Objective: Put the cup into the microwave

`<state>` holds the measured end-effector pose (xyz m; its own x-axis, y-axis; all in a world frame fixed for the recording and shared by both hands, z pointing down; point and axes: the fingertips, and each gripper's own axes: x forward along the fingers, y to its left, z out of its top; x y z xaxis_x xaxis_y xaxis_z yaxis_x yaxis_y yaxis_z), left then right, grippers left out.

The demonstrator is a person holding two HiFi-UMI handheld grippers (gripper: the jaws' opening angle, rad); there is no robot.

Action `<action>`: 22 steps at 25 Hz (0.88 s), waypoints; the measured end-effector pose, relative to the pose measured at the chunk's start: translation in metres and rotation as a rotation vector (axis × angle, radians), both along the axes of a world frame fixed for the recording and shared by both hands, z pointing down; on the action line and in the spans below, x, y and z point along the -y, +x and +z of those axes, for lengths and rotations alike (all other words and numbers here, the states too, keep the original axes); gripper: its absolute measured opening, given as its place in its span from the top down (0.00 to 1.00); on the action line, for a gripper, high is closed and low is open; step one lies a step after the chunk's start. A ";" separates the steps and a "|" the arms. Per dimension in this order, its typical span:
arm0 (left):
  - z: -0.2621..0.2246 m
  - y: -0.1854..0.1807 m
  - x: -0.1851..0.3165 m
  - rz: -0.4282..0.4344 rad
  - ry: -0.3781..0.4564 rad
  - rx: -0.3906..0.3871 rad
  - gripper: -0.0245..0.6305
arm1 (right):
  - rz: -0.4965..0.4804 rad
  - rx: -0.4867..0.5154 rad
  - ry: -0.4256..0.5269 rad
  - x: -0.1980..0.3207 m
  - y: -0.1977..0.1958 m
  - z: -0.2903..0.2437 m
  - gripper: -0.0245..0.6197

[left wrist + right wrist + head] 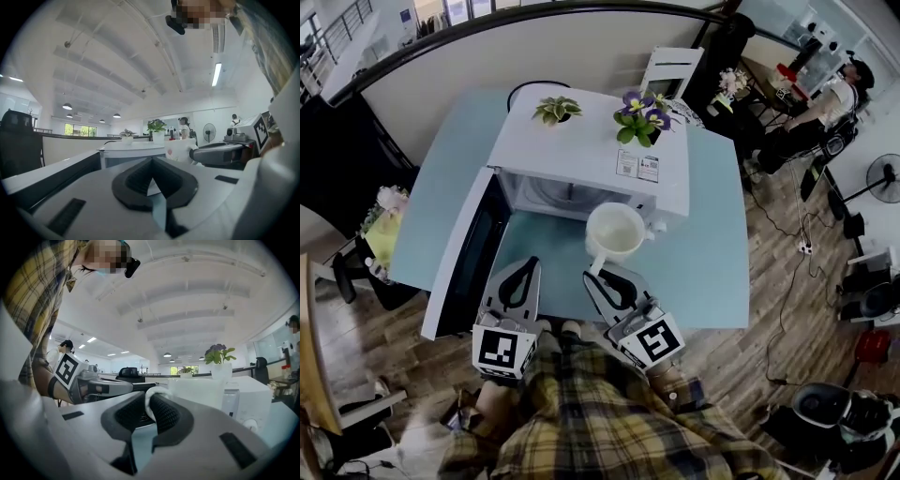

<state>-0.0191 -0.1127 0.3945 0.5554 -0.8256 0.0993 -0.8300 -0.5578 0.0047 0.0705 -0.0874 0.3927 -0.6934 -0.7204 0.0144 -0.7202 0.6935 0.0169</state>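
- Between the black ribbed pads of the right gripper (151,411): the looped handle (149,401) of the white ceramic cup (197,392), pinched on both sides. We judge the grip to be on the handle alone, with the cup body carried out ahead of the jaws.
- At the left gripper (152,180): jaws pressed together with nothing between them. It is held beside the right gripper, near the cup but apart from it.
- Cup, position: mouth up and in the air, just in front of the white box-shaped microwave (581,150). It sits towards the right side of the front and is not yet inside. We see nothing in it.
- Microwave, condition: its dark-windowed door (469,253) is swung wide to the left and the cavity (548,197) stands open towards us.
- Support: a pale blue table (712,272) carries the microwave, with bare tabletop below the cup.
- On the microwave roof: a small green plant in a white pot (556,110) and a purple-flowered plant (639,114), both clear of the opening.
- Step in hand, as we judge it: carrying the cup to the cavity. The door is already open and nothing has been placed.
- Next move, as we judge it: shift the cup leftward to line it up with the opening, then push it in low and level, clear of the upper edge.
- The cup should rest on the cavity floor before the pads let go. With only the handle held, it may tip if we hurry.
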 end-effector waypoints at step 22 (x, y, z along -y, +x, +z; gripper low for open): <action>0.028 -0.011 0.016 0.051 -0.052 0.000 0.98 | -0.046 -0.012 -0.114 0.036 -0.045 0.056 0.87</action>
